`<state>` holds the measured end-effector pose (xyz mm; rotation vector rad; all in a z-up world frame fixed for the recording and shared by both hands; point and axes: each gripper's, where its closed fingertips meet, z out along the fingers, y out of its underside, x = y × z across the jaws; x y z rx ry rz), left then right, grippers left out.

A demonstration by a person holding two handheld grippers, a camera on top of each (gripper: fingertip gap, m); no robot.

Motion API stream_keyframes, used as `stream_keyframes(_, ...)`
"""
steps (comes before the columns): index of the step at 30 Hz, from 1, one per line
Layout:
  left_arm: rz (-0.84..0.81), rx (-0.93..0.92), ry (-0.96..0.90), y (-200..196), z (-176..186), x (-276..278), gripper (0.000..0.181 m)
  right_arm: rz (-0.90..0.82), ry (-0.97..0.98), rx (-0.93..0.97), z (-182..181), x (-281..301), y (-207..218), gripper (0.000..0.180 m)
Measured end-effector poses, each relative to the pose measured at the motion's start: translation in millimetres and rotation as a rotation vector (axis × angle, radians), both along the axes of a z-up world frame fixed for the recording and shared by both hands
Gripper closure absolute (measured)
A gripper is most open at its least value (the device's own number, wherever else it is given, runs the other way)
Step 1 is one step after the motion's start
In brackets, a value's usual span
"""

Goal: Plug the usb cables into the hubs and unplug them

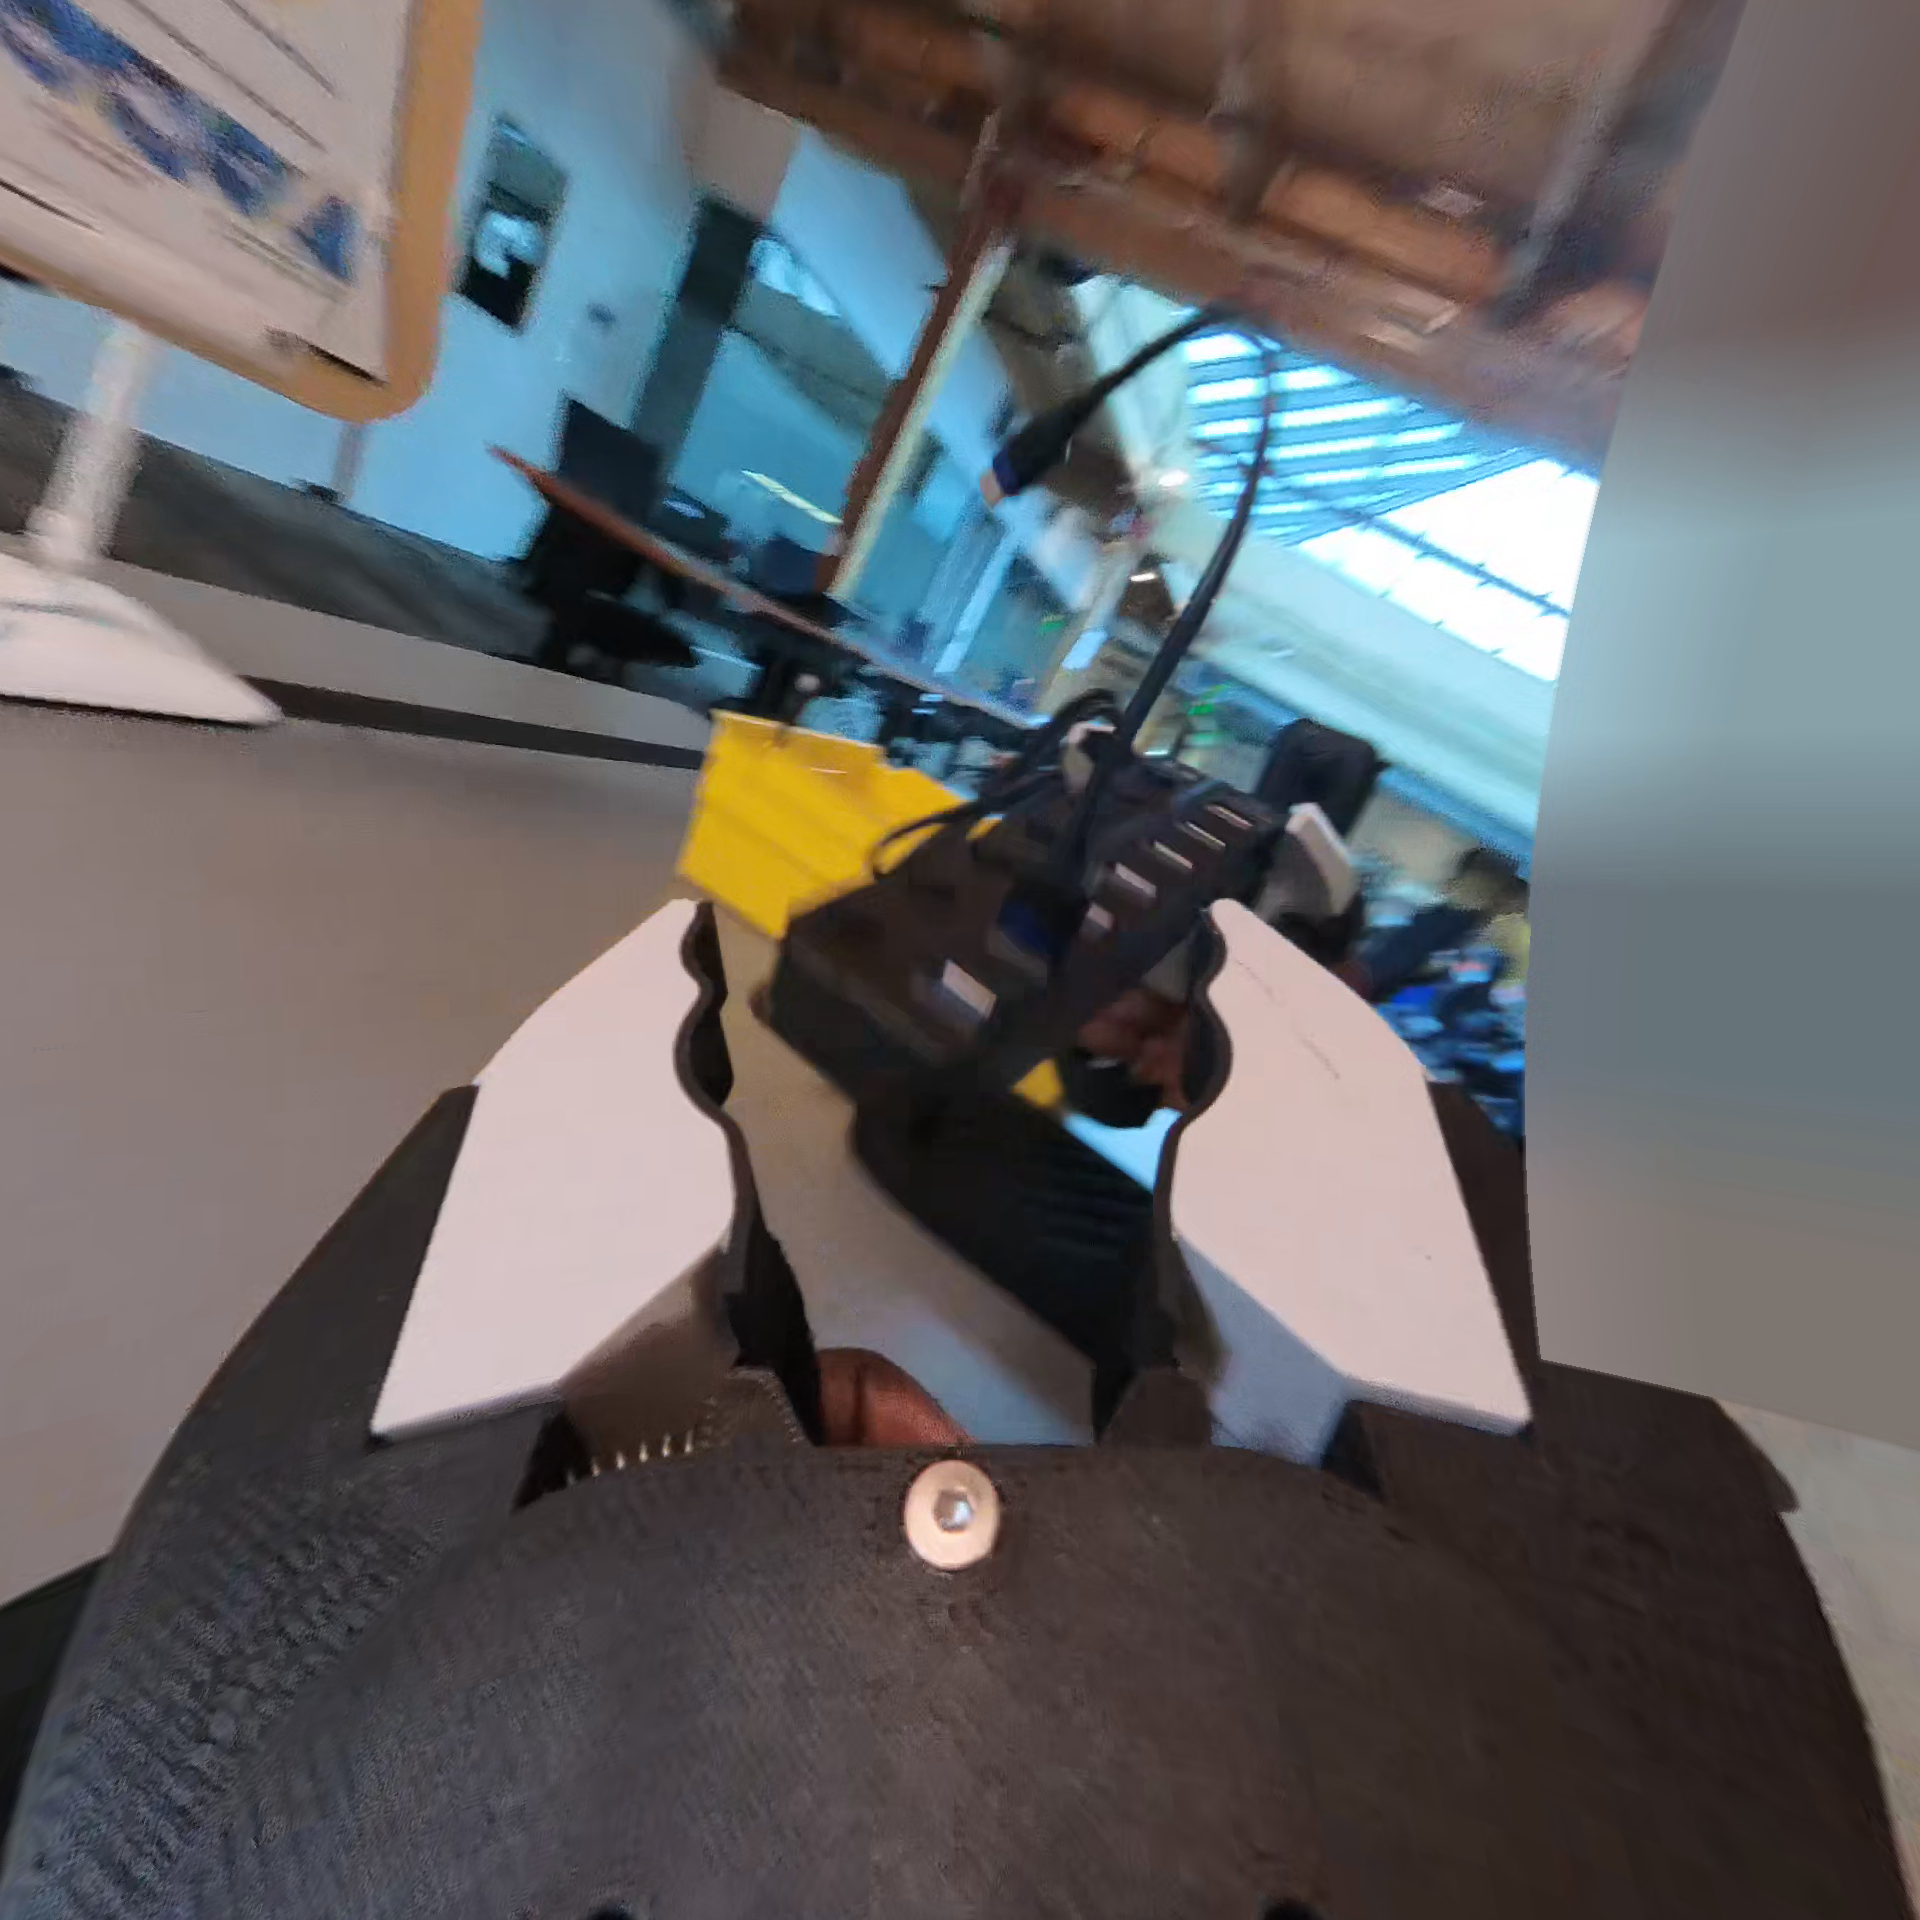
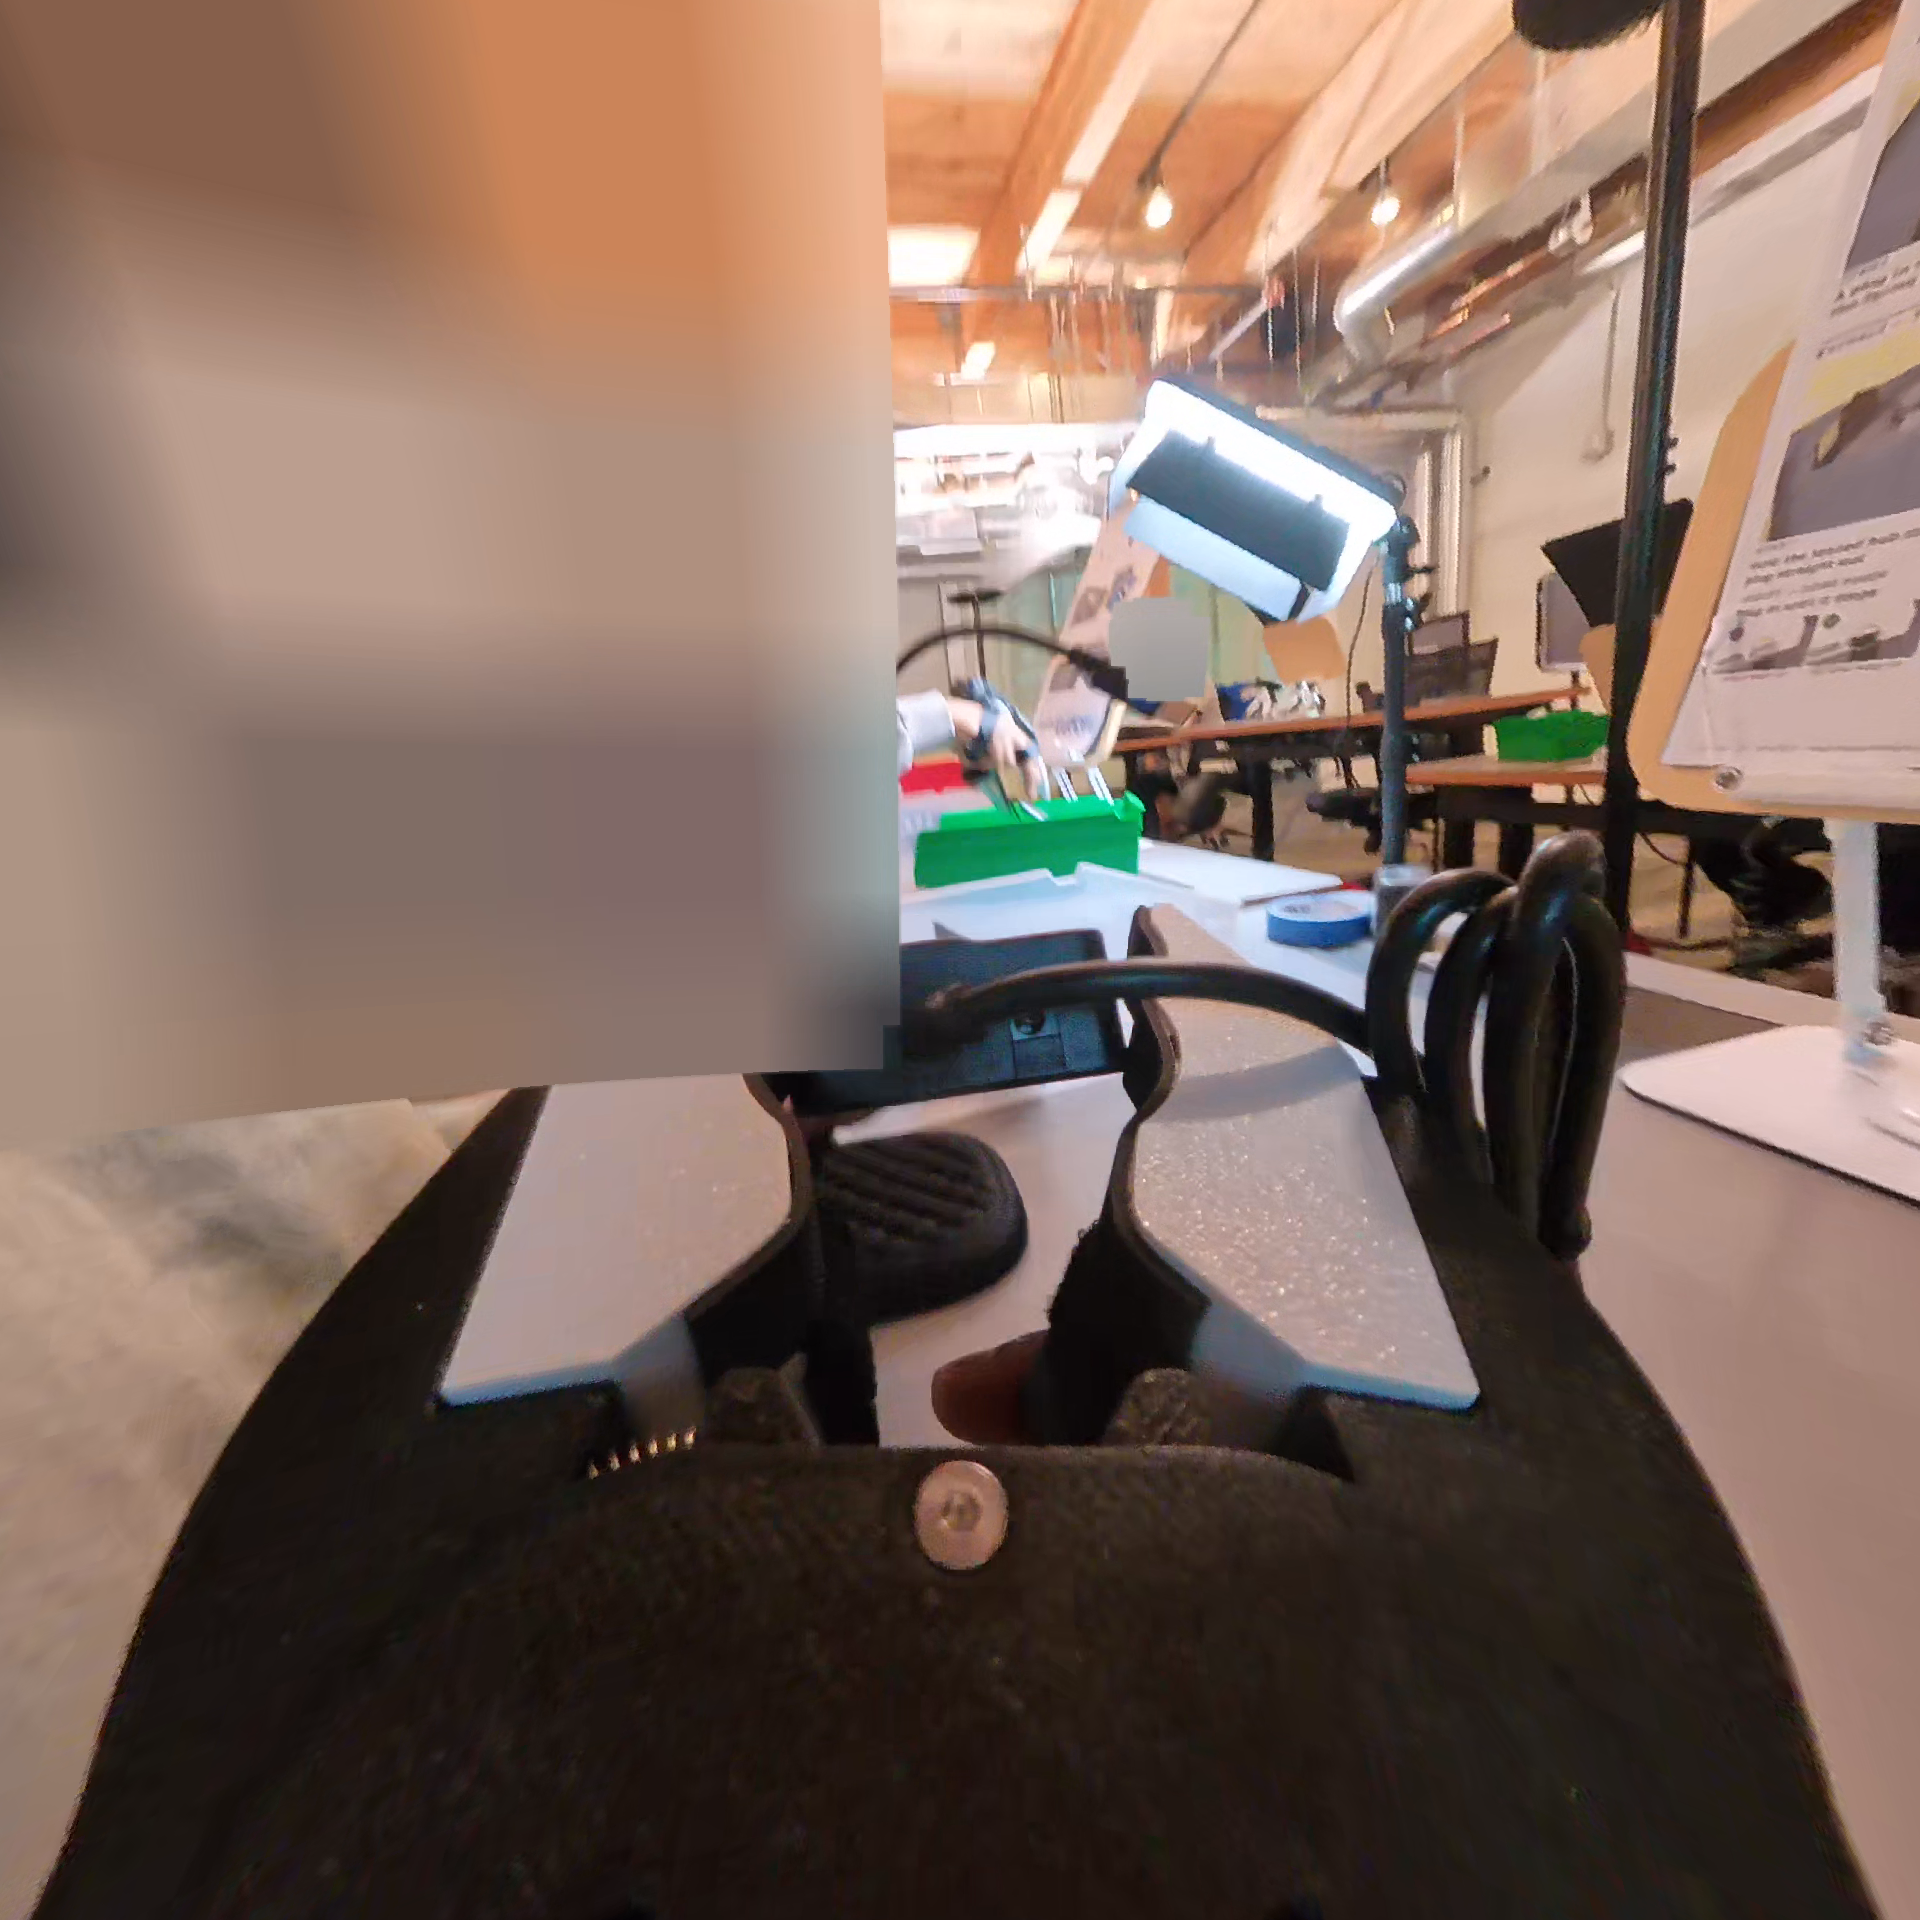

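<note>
Grey tabletop [image 2: 1714, 1403] fills the lower part of both views, with a workshop of wooden ceiling beams and long desks blurred behind it. In the left wrist view the left gripper [image 1: 956, 935] has its white fingers [image 1: 582, 1143] spread apart, holding nothing; just past the tips, centre frame, sits a black USB hub [image 1: 997, 956] with a row of ports facing up, and a yellow block [image 1: 790, 831] lies right behind it. A black cable [image 1: 1205, 582] rises from the hub and curls to a free plug [image 1: 1023, 457] hanging in mid-air in the upper middle. A white stand base [image 1: 94, 655] shows at far left.

In the right wrist view the right gripper [image 2: 966, 1039] is also spread wide with nothing between its fingers (the left fingertip is hidden by a blur patch). A black cord [image 2: 1174, 982] crosses its right finger to a coiled bundle [image 2: 1507, 1018] at centre right. Farther back are a green bin [image 2: 1023, 847], a blue tape roll [image 2: 1317, 920] and a lit lamp panel [image 2: 1247, 499].
</note>
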<state>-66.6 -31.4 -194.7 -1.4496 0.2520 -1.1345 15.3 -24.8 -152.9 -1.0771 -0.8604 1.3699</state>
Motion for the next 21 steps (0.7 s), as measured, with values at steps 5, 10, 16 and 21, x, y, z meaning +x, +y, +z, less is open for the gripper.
stream_keyframes(5,0.272,0.108,0.296,-8,10,-46,0.093,-0.022,-0.139,-0.001,-26,3,4,0.117)
stream_keyframes(10,0.369,0.21,0.358,-19,37,-72,0.098,-0.06,-0.241,-0.048,-45,18,9,0.118)
stream_keyframes(16,0.389,0.227,0.463,-24,35,-84,0.104,-0.063,-0.537,-0.127,-89,34,-1,0.117)
stream_keyframes(21,0.375,0.219,0.592,-29,30,-91,0.107,-0.029,-0.818,-0.187,-130,39,-11,0.117)
